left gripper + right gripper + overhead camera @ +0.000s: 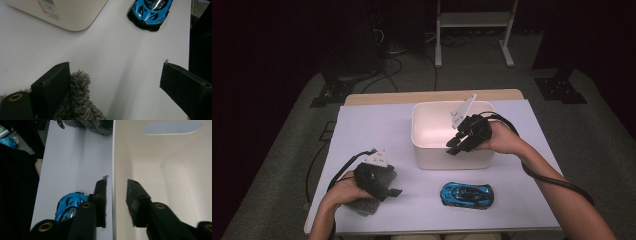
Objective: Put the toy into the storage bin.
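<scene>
A white plastic bin [452,161] stands at the middle of the table. My right gripper [454,146] reaches over its near right rim. In the right gripper view the gripper [116,185] is open: one jaw is outside the bin's wall [113,155], the other inside, with a gap on the inner side. The bin's inside [160,182] looks bare. A blue toy car [467,194] sits in front of the bin, also seen as the car [67,203] and the car [150,12]. At the front left, my left gripper [390,188] rests open over a grey fluffy cloth [362,206]; the cloth [77,100] lies by one jaw.
A white sheet [372,130] covers the table, whose wooden far edge [432,96] shows behind the bin. Cables trail from both grippers. Beyond the table are dark stands, floor cables and a white frame [472,30].
</scene>
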`<state>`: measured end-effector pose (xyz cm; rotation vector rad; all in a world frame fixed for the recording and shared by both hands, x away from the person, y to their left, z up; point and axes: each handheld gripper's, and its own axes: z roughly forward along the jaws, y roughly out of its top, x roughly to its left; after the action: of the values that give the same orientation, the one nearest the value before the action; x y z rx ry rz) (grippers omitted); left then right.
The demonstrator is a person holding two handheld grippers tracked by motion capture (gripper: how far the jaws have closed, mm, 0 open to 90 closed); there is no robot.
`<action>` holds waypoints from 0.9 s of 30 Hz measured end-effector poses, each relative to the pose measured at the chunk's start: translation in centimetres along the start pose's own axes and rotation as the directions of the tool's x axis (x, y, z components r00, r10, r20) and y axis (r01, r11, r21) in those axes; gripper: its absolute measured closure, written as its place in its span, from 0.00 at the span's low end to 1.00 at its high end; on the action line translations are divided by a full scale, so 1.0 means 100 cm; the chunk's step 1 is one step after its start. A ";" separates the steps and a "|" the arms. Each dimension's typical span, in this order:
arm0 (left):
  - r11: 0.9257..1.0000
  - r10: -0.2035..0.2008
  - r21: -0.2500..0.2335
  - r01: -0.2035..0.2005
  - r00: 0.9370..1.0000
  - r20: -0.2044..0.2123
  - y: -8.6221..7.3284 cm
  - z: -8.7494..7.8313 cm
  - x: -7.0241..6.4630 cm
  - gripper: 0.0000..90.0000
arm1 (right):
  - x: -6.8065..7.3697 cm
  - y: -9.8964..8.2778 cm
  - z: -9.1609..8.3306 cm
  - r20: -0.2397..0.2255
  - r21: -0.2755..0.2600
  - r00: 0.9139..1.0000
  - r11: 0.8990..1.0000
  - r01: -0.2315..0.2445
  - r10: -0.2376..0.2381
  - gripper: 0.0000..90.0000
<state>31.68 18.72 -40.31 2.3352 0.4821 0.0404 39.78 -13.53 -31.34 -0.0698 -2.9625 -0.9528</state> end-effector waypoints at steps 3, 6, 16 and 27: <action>1.000 0.001 0.003 -0.001 1.000 -0.001 0.000 0.000 0.000 0.10 | 0.006 0.001 -0.006 0.009 -0.017 1.000 1.000 -0.001 0.001 0.67; 1.000 0.007 0.005 -0.007 1.000 -0.004 0.000 0.000 -0.001 0.10 | 0.012 0.001 -0.015 0.029 -0.045 1.000 0.999 0.000 0.001 0.62; 1.000 0.003 0.003 -0.003 1.000 -0.015 -0.001 -0.003 -0.001 0.10 | 0.038 -0.009 -0.034 0.033 -0.124 0.999 0.992 -0.022 0.026 0.46; 1.000 0.002 -0.004 -0.002 1.000 -0.023 -0.003 -0.004 -0.001 0.10 | 0.069 -0.032 -0.021 0.015 -0.150 0.999 0.988 -0.033 0.036 0.30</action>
<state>31.43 19.13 -40.20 2.3339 0.4904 0.0688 32.78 -17.11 -31.18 -0.1333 -2.8900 -1.1737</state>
